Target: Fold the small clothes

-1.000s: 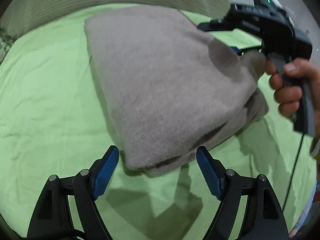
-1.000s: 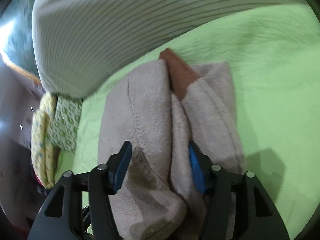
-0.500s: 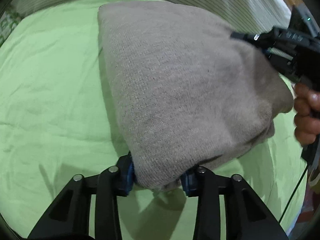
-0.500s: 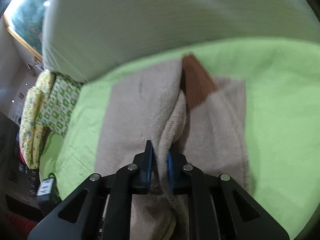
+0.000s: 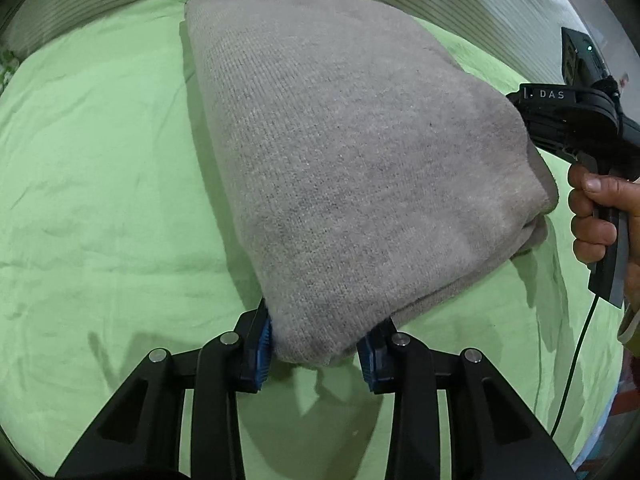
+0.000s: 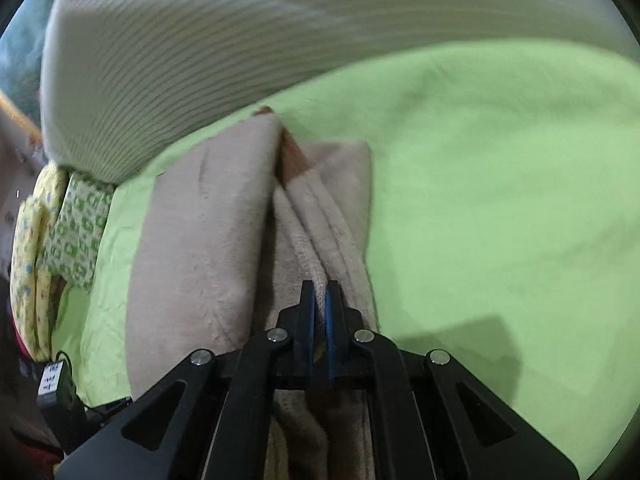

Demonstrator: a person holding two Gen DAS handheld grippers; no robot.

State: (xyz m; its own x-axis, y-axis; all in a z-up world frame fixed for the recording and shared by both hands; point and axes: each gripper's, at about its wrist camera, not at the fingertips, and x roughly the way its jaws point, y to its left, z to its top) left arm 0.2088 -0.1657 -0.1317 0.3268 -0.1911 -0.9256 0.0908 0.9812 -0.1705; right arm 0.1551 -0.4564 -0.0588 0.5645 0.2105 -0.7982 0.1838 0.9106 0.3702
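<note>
Left wrist view: left claw (image 5: pixel 316 354) pinches near corner of grey knit garment (image 5: pixel 360 152), lifted off green bed sheet (image 5: pixel 100 200), long axis running away to upper left. Right claw (image 6: pixel 320 312) pressed together on a fold at the opp. edge, so both ends held, neither arm nearer.

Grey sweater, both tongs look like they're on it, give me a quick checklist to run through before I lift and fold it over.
1. Left tongs clamped on the grey sweater corner: ok.
2. Right tongs pinching a fold of the sweater: ok.
3. All layers caught by the right tongs: cannot tell, lower layers hidden.
4. Green sheet kept out of both grips: ok.
5. Brown patch tucked inside the fold: not ok, it shows.
6. Far edge lying square: cannot tell.
</note>
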